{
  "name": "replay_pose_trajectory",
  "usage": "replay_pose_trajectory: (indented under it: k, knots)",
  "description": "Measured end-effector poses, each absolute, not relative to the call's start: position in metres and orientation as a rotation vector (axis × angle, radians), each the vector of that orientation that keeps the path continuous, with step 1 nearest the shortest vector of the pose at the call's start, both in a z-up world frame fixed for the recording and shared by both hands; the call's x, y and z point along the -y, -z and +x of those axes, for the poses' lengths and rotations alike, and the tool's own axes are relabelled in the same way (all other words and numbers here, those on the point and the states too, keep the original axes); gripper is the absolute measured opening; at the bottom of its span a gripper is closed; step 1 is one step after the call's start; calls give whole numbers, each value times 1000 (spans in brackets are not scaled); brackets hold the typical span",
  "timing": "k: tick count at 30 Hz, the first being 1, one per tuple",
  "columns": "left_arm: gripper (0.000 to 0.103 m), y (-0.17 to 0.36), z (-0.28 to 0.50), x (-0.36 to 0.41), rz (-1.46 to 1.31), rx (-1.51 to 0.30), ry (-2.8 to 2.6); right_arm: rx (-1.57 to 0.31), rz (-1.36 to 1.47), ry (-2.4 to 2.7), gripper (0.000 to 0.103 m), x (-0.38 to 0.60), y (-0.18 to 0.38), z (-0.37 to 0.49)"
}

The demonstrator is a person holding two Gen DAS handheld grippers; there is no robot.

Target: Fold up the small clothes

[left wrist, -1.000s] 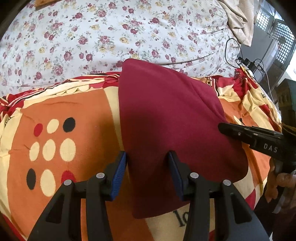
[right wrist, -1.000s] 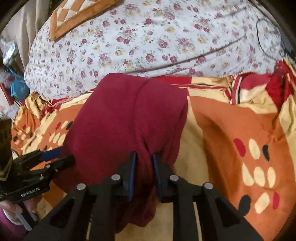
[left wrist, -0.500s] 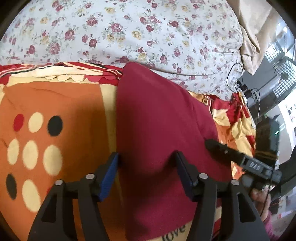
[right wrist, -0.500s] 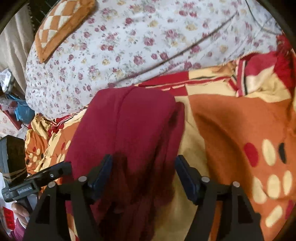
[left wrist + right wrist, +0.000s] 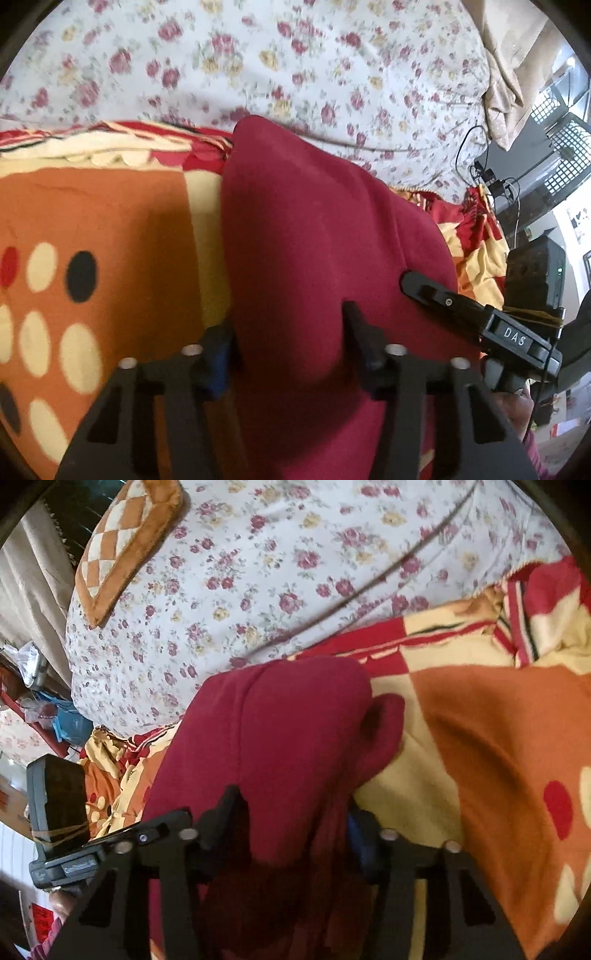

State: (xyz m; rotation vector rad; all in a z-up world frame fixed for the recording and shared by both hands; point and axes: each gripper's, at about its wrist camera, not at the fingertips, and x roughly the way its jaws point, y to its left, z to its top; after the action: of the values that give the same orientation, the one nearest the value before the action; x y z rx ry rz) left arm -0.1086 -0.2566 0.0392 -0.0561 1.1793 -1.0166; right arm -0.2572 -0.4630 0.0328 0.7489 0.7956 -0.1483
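A folded dark red garment [image 5: 314, 258] lies on the orange patterned blanket [image 5: 110, 221]; it also shows in the right wrist view [image 5: 288, 731]. My left gripper [image 5: 288, 332] is open, its jaws wide apart astride the garment's near left edge, with cloth bulging between them. My right gripper [image 5: 291, 812] is open too, astride the garment's near right edge, where a lower layer [image 5: 384, 723] sticks out. Each gripper shows in the other's view: the right one [image 5: 480, 321] rests against the garment's right side, and the left one [image 5: 110, 845] is at its left side.
A white flowered bedsheet [image 5: 295, 66] covers the far part of the bed. A checked orange cushion [image 5: 125, 539] lies on it at the far left. Cables and a crate [image 5: 554, 155] stand beyond the bed's right edge. Beige cloth [image 5: 517, 55] hangs at the upper right.
My right gripper was shut on the garment's edge a second ago and has opened wide. Both grippers have moved forward and lower onto the garment, which now bulges between their jaws.
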Motion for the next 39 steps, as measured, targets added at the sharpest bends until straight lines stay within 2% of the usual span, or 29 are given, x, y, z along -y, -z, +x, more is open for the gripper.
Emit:
replay_pose_trajectory:
  k: [3, 8, 17, 24, 29, 35, 39]
  knots:
    - [29, -58, -117, 238, -48, -1158, 1022, -776, 740, 102, 47, 453, -55, -259]
    - [28, -78, -124, 189, -82, -1154, 991, -764, 744, -1, 46, 424, -81, -254]
    - [28, -61, -121, 148, -44, -1196, 848, -870, 721, -48, 45, 363, -61, -237]
    - [41, -46, -125, 149, 3, -1150, 819, -938, 511, 91, 48, 344, -54, -238]
    - [41, -54, -129, 140, -7, -1129, 789, -945, 385, 120, 48, 334, -76, -249]
    - [41, -78, -155, 133, 97, -960, 694, -895, 314, 73, 48, 315, -107, -272]
    - [41, -69, -164, 132, 117, -967, 659, -865, 231, 16, 46, 291, -116, -279]
